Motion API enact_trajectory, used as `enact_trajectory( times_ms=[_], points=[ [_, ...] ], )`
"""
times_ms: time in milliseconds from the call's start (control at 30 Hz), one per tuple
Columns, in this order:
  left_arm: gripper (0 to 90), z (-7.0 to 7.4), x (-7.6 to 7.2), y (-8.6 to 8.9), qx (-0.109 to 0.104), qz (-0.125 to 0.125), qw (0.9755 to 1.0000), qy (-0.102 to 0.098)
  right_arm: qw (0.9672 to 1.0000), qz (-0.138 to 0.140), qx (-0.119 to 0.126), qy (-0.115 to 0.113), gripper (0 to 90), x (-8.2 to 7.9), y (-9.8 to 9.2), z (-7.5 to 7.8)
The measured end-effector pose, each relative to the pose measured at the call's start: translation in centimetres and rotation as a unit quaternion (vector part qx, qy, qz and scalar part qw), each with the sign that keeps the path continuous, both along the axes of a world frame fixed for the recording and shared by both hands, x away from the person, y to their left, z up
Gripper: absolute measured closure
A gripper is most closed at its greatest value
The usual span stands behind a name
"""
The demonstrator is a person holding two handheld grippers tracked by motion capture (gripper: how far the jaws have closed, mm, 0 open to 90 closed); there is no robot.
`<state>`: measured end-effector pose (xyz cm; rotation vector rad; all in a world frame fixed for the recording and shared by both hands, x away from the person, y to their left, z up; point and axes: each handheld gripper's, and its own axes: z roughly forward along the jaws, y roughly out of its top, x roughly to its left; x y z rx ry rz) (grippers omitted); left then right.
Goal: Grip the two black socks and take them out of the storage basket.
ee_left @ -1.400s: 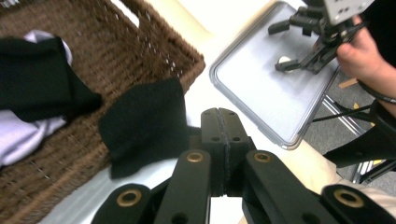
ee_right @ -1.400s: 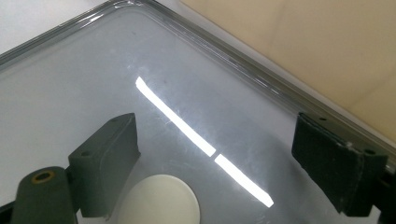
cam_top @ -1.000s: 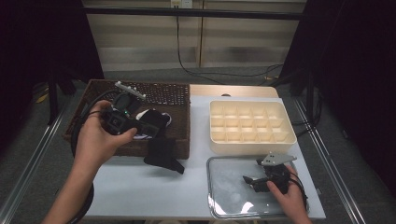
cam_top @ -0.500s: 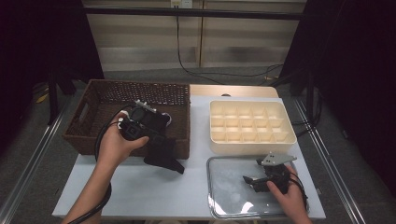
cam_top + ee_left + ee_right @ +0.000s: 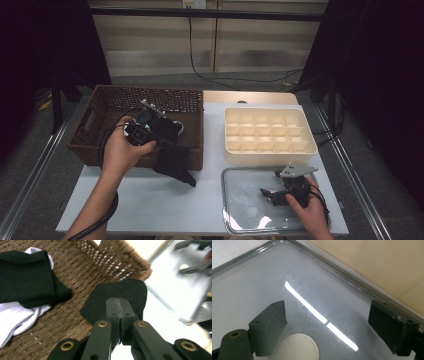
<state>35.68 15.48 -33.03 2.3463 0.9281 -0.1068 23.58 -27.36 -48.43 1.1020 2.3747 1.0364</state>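
Black cloth (image 5: 117,296) is pinched between the jaws of my left tool (image 5: 120,315); they have just been closing and now sit tight on its edge. In the high view that left tool (image 5: 162,132) is over the front right part of the wicker basket (image 5: 90,150), and the cloth (image 5: 172,160) hangs over the basket's front rim onto the white surface (image 5: 150,210). More dark fabric (image 5: 27,277) and a pale piece (image 5: 22,315) lie on the basket floor. My right tool (image 5: 272,196) rests on the clear lid (image 5: 240,220), its jaws spread wide with nothing between them; one pad (image 5: 270,321) touches the lid (image 5: 249,285). Just behind the lid stands the cream divided box (image 5: 305,150), its compartments bare.
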Motion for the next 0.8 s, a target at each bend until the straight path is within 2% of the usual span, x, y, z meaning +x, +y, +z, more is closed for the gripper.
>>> enact_trajectory(
  times_ms=[33,133,167,200,233,300,400,433,467,600,633,667,700,733,800],
  points=[
    [88.5,1.1,-0.3,0.1,-0.005,-0.005,1.0,-0.004,1.0,0.0,0.0,0.0,14.1,0.0,0.0,0.0],
    [88.5,3.0,-1.3,0.2,-0.014,-0.017,0.9995,-0.021,1.0,0.0,0.0,0.0,14.1,0.0,0.0,0.0],
    [88.5,3.0,-1.3,0.2,-0.014,-0.017,0.9995,-0.021,1.0,0.0,0.0,0.0,14.1,0.0,0.0,0.0],
    [88.5,4.3,-2.0,0.1,-0.019,-0.026,0.999,-0.033,1.0,0.0,0.0,0.0,14.1,0.0,0.0,0.0],
    [88.5,4.3,-2.0,0.1,-0.019,-0.026,0.999,-0.033,1.0,0.0,0.0,0.0,14.1,0.0,0.0,0.0],
    [88.4,5.9,-2.8,0.0,-0.023,-0.032,0.9982,-0.045,1.0,0.0,0.0,0.0,14.1,0.0,0.0,0.0],
    [88.4,6.7,-3.6,-0.4,-0.029,-0.032,0.998,-0.047,1.0,0.0,0.0,0.0,14.1,0.0,0.0,0.0],
    [88.4,6.7,-3.6,-0.4,-0.029,-0.032,0.998,-0.047,1.0,0.0,0.0,0.0,14.1,0.0,0.0,0.0],
    [88.4,6.9,-3.8,-0.4,-0.024,-0.044,0.9976,-0.047,1.0,0.0,0.0,0.0,14.1,0.0,0.0,0.0],
    [88.4,6.5,-4.7,-0.8,-0.032,-0.062,0.9968,-0.04,1.0,0.0,0.0,0.0,14.1,0.0,0.0,0.0],
    [88.4,5.7,-5.0,-1.0,-0.033,-0.067,0.9967,-0.031,1.0,0.0,0.0,0.0,14.1,0.0,0.0,0.0],
    [88.4,5.7,-5.0,-1.0,-0.033,-0.067,0.9967,-0.031,1.0,0.0,0.0,0.0,14.1,0.0,0.0,0.0],
    [88.4,4.7,-5.3,-1.4,-0.038,-0.065,0.997,-0.016,1.0,0.0,0.0,0.0,14.1,0.0,0.0,0.0],
    [88.3,4.2,-5.2,-1.4,-0.032,-0.075,0.9966,-0.013,1.0,-0.001,0.0,0.0,14.1,0.0,0.0,0.0],
    [87.6,3.0,-5.0,-1.7,-0.018,-0.077,0.9968,-0.013,1.0,-0.001,0.0,0.001,14.1,0.0,0.0,0.0]
  ],
)
